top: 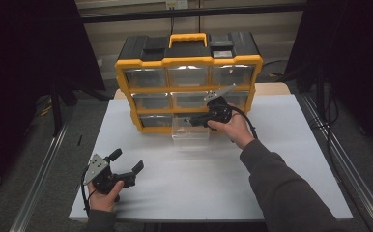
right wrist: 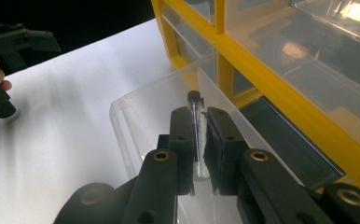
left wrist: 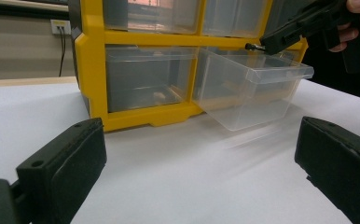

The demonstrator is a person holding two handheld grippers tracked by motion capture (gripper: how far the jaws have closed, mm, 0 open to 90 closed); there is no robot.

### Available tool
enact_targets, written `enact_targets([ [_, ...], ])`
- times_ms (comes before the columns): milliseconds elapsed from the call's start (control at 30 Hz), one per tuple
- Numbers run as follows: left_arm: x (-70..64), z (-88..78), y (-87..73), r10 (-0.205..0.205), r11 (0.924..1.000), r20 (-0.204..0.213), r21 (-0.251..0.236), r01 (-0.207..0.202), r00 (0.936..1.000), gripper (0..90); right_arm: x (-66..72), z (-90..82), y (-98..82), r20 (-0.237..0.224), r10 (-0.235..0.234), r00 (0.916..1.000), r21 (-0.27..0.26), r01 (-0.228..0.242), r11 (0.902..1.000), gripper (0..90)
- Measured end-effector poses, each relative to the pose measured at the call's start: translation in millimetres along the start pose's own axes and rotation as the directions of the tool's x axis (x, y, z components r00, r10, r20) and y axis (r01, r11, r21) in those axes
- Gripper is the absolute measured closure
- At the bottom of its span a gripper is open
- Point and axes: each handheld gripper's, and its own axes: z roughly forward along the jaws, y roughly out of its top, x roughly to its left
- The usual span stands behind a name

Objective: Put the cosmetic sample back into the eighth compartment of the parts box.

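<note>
A yellow and black drawer organizer (top: 189, 60) stands at the back of the white table. Its bottom middle clear drawer (top: 190, 130) is pulled out toward me. My right gripper (top: 192, 121) hovers over that drawer, shut on a thin clear tube with a black cap (right wrist: 193, 98); the right gripper (right wrist: 200, 115) points the tube down into the open drawer (right wrist: 136, 109). In the left gripper view the tube's tip (left wrist: 250, 46) sits just above the drawer's rim (left wrist: 271, 74). My left gripper (top: 126, 161) rests open at the table's front left, holding nothing.
The organizer's other clear drawers (top: 146, 77) are closed; the one left of the open drawer (left wrist: 148, 79) holds a small item. White table surface (top: 199, 183) lies between the hands. Metal rails (top: 42, 174) run along both table sides.
</note>
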Motion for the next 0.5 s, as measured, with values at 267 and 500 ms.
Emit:
enact_targets([
  [267, 1.0, -2.7, -0.3, 0.006, 1.0, -0.003, 0.004, -0.006, 1.0, 2.1, 0.5, 3.7, -1.4, -0.003, -0.002, 1.0, -0.002, 0.002, 1.0, 81.3],
  [500, 0.0, -4.1, -0.5, -0.004, 1.0, -0.011, -0.002, 0.004, 0.9999, 2.1, 2.7, 7.1, -1.2, -0.003, -0.003, 1.0, -0.001, 0.003, 1.0, 81.2],
])
